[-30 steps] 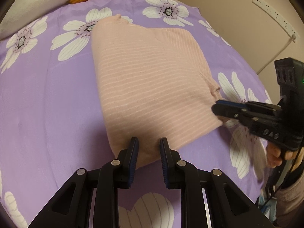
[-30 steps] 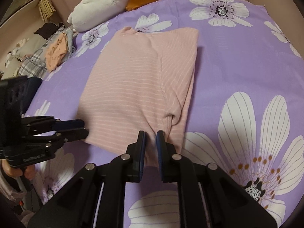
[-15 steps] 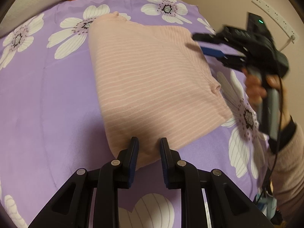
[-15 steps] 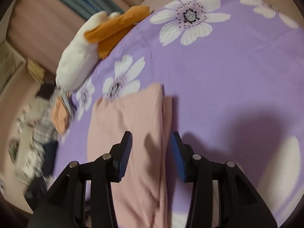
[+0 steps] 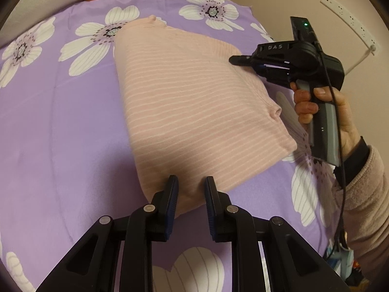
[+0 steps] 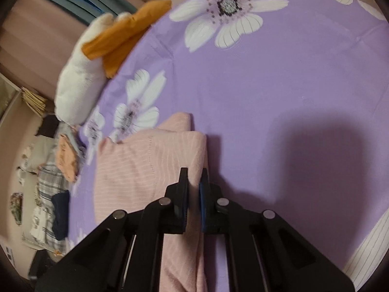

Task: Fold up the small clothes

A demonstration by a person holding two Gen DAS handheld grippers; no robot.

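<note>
A pink garment with thin white stripes lies partly folded on a purple flowered bedsheet. My left gripper is at its near corner with the fingers a little apart and the cloth bunched between them. My right gripper is over the garment's far right edge. In the right wrist view the right gripper is nearly shut, its fingers astride the garment's folded right edge.
A white and orange plush toy lies at the head of the bed. A heap of other clothes lies off the bed's left side. A white power strip hangs on the wall at right.
The right gripper rose from the garment's near right corner, opened, moved to its far right edge and closed down there. The left gripper has not moved.
</note>
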